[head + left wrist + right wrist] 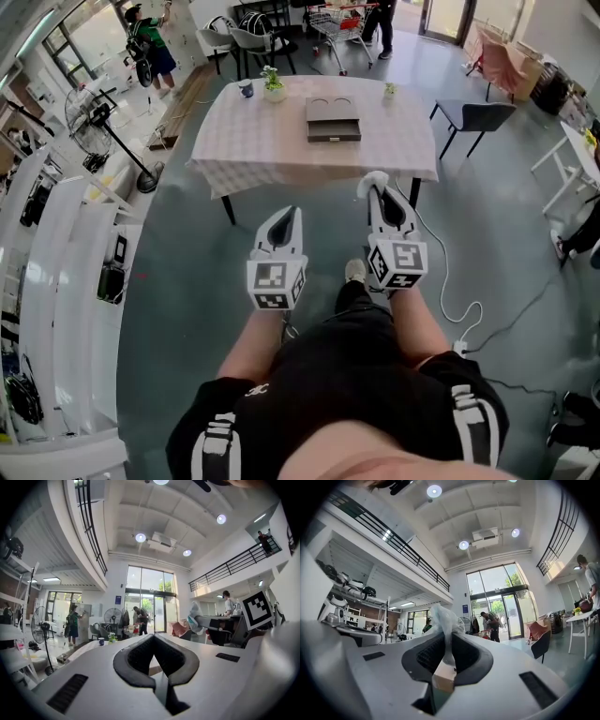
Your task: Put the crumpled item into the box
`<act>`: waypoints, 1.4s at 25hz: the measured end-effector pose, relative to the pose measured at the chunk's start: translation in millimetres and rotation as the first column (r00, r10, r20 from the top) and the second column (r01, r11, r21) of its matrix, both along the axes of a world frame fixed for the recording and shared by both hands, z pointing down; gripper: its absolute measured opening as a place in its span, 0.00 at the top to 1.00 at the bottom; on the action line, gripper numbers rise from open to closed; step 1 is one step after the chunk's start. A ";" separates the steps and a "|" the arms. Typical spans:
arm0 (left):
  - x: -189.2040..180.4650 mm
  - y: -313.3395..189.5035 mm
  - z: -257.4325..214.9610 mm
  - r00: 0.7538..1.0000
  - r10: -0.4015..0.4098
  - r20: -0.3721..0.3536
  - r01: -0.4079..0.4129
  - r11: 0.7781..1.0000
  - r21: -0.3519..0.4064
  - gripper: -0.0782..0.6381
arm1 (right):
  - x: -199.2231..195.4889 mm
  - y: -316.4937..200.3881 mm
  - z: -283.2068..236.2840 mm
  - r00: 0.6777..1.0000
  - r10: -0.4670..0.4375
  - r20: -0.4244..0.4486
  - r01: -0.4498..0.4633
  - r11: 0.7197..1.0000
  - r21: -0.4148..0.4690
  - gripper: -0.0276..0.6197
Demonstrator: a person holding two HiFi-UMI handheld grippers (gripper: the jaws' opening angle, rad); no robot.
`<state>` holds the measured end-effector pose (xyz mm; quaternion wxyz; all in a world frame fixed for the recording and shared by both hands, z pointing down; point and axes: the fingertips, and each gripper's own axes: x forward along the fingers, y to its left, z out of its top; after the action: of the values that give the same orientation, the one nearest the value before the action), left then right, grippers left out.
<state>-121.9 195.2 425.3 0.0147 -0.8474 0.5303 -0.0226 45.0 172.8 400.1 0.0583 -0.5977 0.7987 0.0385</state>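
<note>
A crumpled whitish item [442,618] is pinched between the narrowly set jaws of the right gripper [377,192], held in the air above the floor. Beside it, the left gripper [287,217] is closed and empty. Well ahead, a dark box [333,119] lies on the cloth-covered counter [253,141].

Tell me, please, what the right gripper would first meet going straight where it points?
Probably the flat brown box on the pale cloth-covered table, though the right gripper may pass above it.
</note>
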 end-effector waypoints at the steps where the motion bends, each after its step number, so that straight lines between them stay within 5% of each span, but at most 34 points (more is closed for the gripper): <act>1: -1.2 -4.3 0.6 1.000 -0.002 0.001 0.002 1.000 0.001 0.90 | 0.4 -5.1 0.5 1.000 0.002 0.003 -0.002 1.000 0.001 0.89; 22: 35.3 -256.7 28.1 0.999 -0.023 0.022 0.023 1.000 0.004 0.90 | 40.4 -267.7 30.5 1.000 -0.008 0.005 0.008 1.000 0.013 0.90; 35: 74.6 -394.5 72.6 0.999 0.015 0.049 -0.007 0.988 -0.151 0.90 | 73.8 -406.1 78.5 1.000 0.004 0.028 0.000 0.991 -0.133 0.89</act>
<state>-47.3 -199.3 497.9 -0.0361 -0.8481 0.5219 -0.0838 118.8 -233.3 478.7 0.0299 -0.6016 0.7979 -0.0231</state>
